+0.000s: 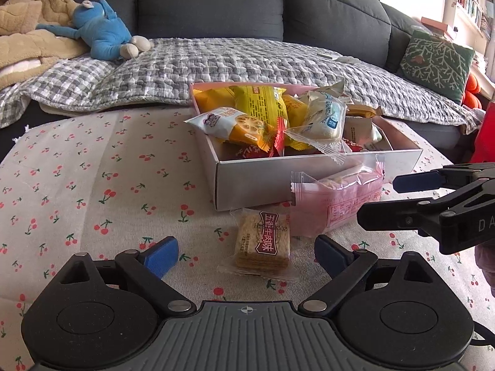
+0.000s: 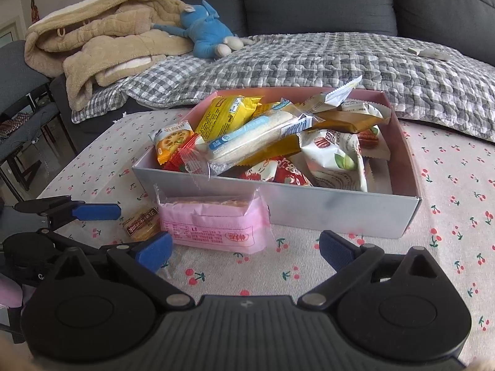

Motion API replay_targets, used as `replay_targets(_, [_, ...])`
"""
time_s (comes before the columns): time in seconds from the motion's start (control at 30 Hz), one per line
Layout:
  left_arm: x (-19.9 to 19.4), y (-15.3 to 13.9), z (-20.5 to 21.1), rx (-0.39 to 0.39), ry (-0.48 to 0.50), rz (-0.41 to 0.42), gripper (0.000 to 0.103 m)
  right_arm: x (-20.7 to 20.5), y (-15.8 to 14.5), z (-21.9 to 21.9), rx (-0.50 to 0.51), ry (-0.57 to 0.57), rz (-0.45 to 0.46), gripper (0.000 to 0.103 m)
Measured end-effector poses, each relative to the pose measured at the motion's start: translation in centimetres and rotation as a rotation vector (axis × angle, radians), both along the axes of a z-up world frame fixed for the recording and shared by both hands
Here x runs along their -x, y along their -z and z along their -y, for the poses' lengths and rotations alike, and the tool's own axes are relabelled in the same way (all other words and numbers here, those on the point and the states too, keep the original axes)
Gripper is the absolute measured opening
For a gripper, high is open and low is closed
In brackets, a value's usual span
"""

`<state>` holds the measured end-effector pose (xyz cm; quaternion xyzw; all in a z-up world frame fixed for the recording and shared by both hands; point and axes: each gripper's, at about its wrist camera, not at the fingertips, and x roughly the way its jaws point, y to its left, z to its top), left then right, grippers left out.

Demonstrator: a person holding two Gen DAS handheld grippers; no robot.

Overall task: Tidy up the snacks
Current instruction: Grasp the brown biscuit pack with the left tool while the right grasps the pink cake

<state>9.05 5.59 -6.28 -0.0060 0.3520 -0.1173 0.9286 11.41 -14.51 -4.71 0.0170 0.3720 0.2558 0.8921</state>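
A pink cardboard box point(image 1: 309, 173) point(image 2: 340, 207) heaped with wrapped snacks stands on the cherry-print tablecloth. A pink wafer pack point(image 1: 337, 204) point(image 2: 213, 222) leans against the box's front wall. A small cracker packet point(image 1: 263, 244) point(image 2: 140, 224) lies flat beside it. My left gripper point(image 1: 246, 255) is open with the cracker packet between its blue fingers, not touching; it also shows in the right wrist view point(image 2: 130, 228). My right gripper point(image 2: 246, 249) is open and empty just in front of the pink pack; it enters the left wrist view point(image 1: 383, 201) from the right.
A dark grey sofa with a checked quilt point(image 1: 216, 58) runs behind the table. A blue plush toy point(image 1: 99, 31) and a beige blanket point(image 2: 102, 43) lie on it at the left. A green cushion point(image 1: 436, 61) sits at the right. A chair point(image 2: 18, 117) stands left of the table.
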Motion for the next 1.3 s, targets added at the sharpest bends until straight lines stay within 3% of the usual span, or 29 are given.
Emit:
replay_targets(0.1, [0.0, 0.0, 0.3, -0.032, -0.002, 0.013, 0.082, -0.6, 0.1, -0.3, -0.015, -0.020, -0.007, 0.093])
replay_targets(0.17, [-0.1, -0.1, 0.3, -0.036, -0.005, 0.017, 0.067, -0.7, 0.2, -0.4, -0.035, -0.029, -0.022, 0.089])
replay_targets(0.2, [-0.1, -0.1, 0.3, -0.037, -0.008, 0.017, 0.064, -0.7, 0.3, -0.3, -0.053, -0.035, -0.025, 0.084])
replay_targets(0.27, [-0.1, -0.3, 0.2, -0.028, -0.009, 0.013, 0.049, -0.4, 0.4, -0.1, -0.069, -0.047, -0.038, 0.063])
replay_targets(0.33, [0.0, -0.4, 0.2, -0.022, -0.014, 0.006, 0.040, 0.0, 0.3, -0.1, -0.062, -0.050, -0.030, 0.053])
replay_targets(0.47, [0.2, -0.5, 0.0, -0.012, -0.019, -0.009, 0.035, 0.8, 0.1, 0.0, -0.057, -0.072, -0.044, 0.041])
replay_targets(0.77, [1.3, -0.9, -0.7, -0.050, -0.025, -0.044, 0.034, 4.2, -1.0, -1.3, -0.036, -0.197, -0.052, 0.040])
replay_targets(0.8, [1.4, -1.0, -0.8, -0.052, -0.026, -0.049, 0.034, 4.4, -1.0, -1.4, -0.020, -0.199, -0.038, 0.044])
replay_targets(0.87, [1.6, -1.0, -1.0, -0.054, -0.026, -0.055, 0.034, 4.6, -1.0, -1.8, 0.027, -0.179, 0.005, 0.069])
replay_targets(0.93, [1.8, -1.0, -1.1, -0.056, -0.021, -0.058, 0.034, 4.5, -0.9, -2.0, 0.055, -0.163, 0.036, 0.074])
replay_targets(1.1, [2.0, -1.0, -1.2, -0.059, -0.015, -0.053, 0.035, 3.5, -0.6, -2.8, 0.065, -0.162, 0.042, 0.073])
replay_targets(1.3, [2.0, -0.9, -1.1, -0.069, -0.012, -0.049, 0.035, 3.3, -0.1, -3.8, 0.086, -0.179, 0.047, 0.061])
